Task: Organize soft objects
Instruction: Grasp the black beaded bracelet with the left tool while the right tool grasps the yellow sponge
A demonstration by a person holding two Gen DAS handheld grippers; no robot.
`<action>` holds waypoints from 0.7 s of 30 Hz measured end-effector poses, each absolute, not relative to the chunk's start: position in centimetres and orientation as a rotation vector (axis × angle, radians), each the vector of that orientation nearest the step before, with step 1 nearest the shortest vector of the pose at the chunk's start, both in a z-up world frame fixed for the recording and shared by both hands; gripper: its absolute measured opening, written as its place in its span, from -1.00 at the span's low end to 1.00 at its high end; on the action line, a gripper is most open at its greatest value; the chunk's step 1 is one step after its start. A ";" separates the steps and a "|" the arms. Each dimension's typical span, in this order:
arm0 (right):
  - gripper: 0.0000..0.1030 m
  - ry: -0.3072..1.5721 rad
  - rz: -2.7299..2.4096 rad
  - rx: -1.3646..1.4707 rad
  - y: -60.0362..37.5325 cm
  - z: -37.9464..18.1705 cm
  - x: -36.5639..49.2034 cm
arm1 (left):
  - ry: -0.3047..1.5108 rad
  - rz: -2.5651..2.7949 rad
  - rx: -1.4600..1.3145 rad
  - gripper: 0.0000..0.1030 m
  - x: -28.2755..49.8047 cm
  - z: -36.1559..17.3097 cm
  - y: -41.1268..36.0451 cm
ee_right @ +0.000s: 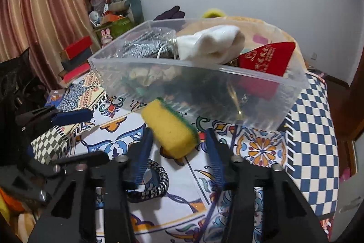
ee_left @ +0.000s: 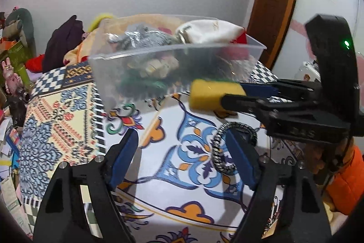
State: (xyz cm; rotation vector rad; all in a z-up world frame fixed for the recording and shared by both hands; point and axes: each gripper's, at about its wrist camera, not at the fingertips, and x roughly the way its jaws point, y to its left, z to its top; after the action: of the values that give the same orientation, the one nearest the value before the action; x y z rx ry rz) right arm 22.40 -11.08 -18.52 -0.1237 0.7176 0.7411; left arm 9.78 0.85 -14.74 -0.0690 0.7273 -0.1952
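Your yellow sponge (ee_right: pixel 169 129) with its green scouring face sits tilted between the blue pads of your right gripper (ee_right: pixel 179 137), just in front of the clear plastic bin (ee_right: pixel 250 92). That bin stands on the patterned cloth, already packed: a white sock (ee_right: pixel 211 44) on top, a grey knit piece (ee_right: pixel 141 47) beside it, a red embroidered cloth (ee_right: pixel 268 58) at the right end, darker items below. A black-and-white braided hair tie (ee_left: pixel 224 147) lies flat on the cloth, near your left gripper's (ee_left: pixel 182 152) right finger.
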 end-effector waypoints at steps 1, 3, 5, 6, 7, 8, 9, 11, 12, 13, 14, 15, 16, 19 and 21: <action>-0.33 0.714 0.739 -0.119 -11.1 -18.6 22.3 | 0.729 -0.202 -0.069 0.38 9.8 -14.9 0.6; -0.36 0.696 0.732 -0.114 -11.4 -18.5 21.9 | 0.749 -0.221 -0.071 0.14 10.0 -15.5 0.0; -0.38 0.680 0.724 -0.104 -12.0 -18.3 21.5 | 0.766 -0.229 -0.071 -0.02 10.3 -16.0 -0.4; -0.38 0.674 0.723 -0.094 -12.4 -18.1 21.3 | 0.753 -0.219 -0.058 -0.11 10.1 -16.0 -0.6; -0.39 0.673 0.723 -0.085 -12.6 -18.0 21.2 | 0.754 -0.224 -0.047 -0.20 10.1 -16.0 -0.8; -0.39 0.667 0.723 -0.076 -13.0 -17.8 21.0 | 0.753 -0.231 -0.040 -0.36 10.0 -16.0 -0.9; -0.39 0.662 0.723 -0.070 -13.1 -17.7 20.9 | 0.750 -0.235 -0.035 -0.54 10.0 -16.0 -1.1; -0.39 0.655 0.721 -0.060 -13.3 -17.5 20.8 | 0.745 -0.239 -0.024 -0.83 9.9 -16.1 -1.4; -0.39 0.648 0.719 -0.057 -13.5 -17.4 20.7 | 0.748 -0.242 -0.024 -0.88 10.0 -16.2 -1.6; -0.39 0.642 0.720 -0.055 -13.6 -17.3 20.5 | 0.745 -0.243 -0.025 -0.88 9.9 -16.1 -1.6; -0.39 0.638 0.722 -0.053 -13.7 -17.2 20.4 | 0.745 -0.244 -0.028 -0.89 9.9 -16.1 -1.7; -0.39 0.631 0.723 -0.051 -13.7 -17.0 20.2 | 0.743 -0.242 -0.028 -0.89 9.9 -16.1 -1.7; -0.39 0.625 0.724 -0.051 -13.8 -16.8 20.0 | 0.738 -0.238 -0.027 -0.89 9.9 -16.0 -1.3; -0.39 0.599 0.723 -0.055 -13.8 -16.2 19.6 | 0.710 -0.219 -0.024 -0.89 9.1 -15.2 -0.9; -0.39 0.577 0.720 -0.058 -13.9 -15.6 19.2 | 0.688 -0.209 -0.028 -0.89 8.8 -14.4 -0.5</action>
State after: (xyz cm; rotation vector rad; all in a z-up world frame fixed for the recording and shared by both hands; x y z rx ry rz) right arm 19.21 -13.85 -15.57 -0.0584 0.5772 0.7201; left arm 8.77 -0.50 -14.44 -0.0284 0.6883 -0.2087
